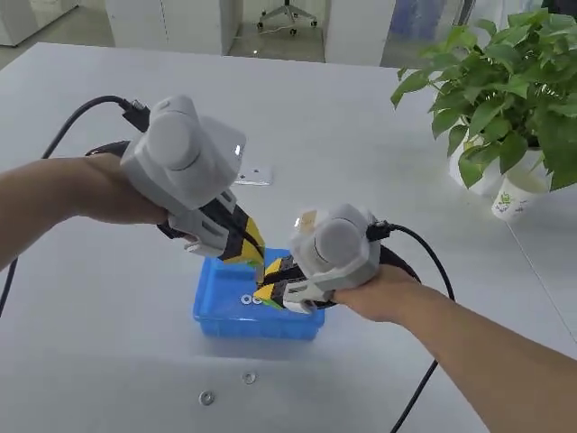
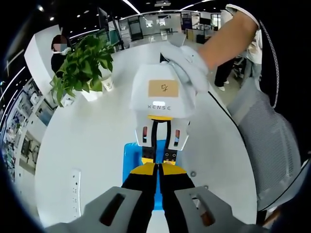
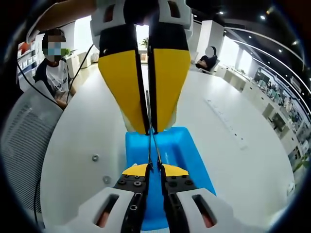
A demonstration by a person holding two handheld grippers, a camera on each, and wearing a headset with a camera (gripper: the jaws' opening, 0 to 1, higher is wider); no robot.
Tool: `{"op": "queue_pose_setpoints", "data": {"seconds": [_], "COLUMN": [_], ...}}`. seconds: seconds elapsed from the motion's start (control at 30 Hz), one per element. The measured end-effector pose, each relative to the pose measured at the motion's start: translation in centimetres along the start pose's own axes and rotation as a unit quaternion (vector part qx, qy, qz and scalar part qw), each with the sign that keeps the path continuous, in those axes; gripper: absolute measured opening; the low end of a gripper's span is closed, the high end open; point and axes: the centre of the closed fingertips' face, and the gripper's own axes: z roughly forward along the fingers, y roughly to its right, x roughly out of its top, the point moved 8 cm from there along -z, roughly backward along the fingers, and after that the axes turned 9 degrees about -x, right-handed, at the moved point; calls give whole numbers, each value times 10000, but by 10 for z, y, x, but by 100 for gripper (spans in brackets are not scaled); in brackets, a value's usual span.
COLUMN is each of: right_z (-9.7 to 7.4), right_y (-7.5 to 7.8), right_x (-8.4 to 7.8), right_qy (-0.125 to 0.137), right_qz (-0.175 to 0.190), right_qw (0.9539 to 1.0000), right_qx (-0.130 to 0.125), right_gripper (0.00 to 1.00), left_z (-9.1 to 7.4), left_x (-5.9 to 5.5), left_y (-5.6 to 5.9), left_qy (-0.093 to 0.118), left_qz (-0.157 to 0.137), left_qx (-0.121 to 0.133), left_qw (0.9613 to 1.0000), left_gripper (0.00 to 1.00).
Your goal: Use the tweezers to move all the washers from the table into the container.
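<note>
Now both hover over container [image 1: 215, 317], tips meeting: left gripper [image 1: 252, 251] jaws pinched on tweezers [image 3: 152, 141], right gripper [image 1: 269, 287] jaws narrow about their legs, likely to squeeze them. Two washers [image 1: 249, 378] lie on table [image 1: 361, 162] nearby.

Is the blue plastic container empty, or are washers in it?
Not empty: the head view shows small metal washers lying inside the blue plastic container.
</note>
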Motion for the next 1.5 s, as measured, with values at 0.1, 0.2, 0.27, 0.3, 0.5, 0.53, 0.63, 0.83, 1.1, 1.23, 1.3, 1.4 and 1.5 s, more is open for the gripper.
{"op": "queue_pose_setpoints", "data": {"seconds": [0.1,0.2,0.27,0.3,0.5,0.53,0.63,0.83,1.1,1.23,1.3,1.4,1.5], "right_z": [-4,-10,-13,-14,-19,-20,-22,-23,-22,-20,-19,-18,-16], "right_y": [-3,-8,-10,-11,-17,-18,-23,-31,-40,-47,-49,-54,-59], "right_x": [2,5,6,7,7,7,6,3,-1,-3,-5,-8,-11], "right_qy": [7,8,14,18,45,43,42,8,-6,-8,-8,-12,-9], "right_qz": [-32,-66,-65,-58,-37,-38,-28,-30,19,25,24,27,47], "right_qw": [10000,10000,10000,10000,9999,9999,9999,10000,10000,10000,10000,10000,10000], "right_qx": [-25,-47,-62,-70,-98,-95,-93,-61,-33,-2,9,25,43], "right_gripper": [11,11,11,11,12,12,12,12,12,12,12,12,12], "left_z": [-2,-5,-5,-6,-7,-7,-5,-2,3,6,8,10,14], "left_x": [3,7,9,10,14,15,16,15,11,7,6,4,1], "left_y": [4,10,13,15,21,23,27,34,41,46,48,52,56], "left_qy": [11,18,19,13,-2,-10,-10,1,-5,-4,8,28,39], "left_qz": [16,32,45,58,92,100,105,116,128,123,110,87,53], "left_qx": [10,24,27,30,16,9,-11,-72,-120,-156,-164,-179,-200], "left_qw": [10000,10000,10000,10000,10000,9999,9999,9999,9998,9998,9998,9998,9998], "left_gripper": [5,5,5,5,5,5,5,5,5,5,5,5,5]}}
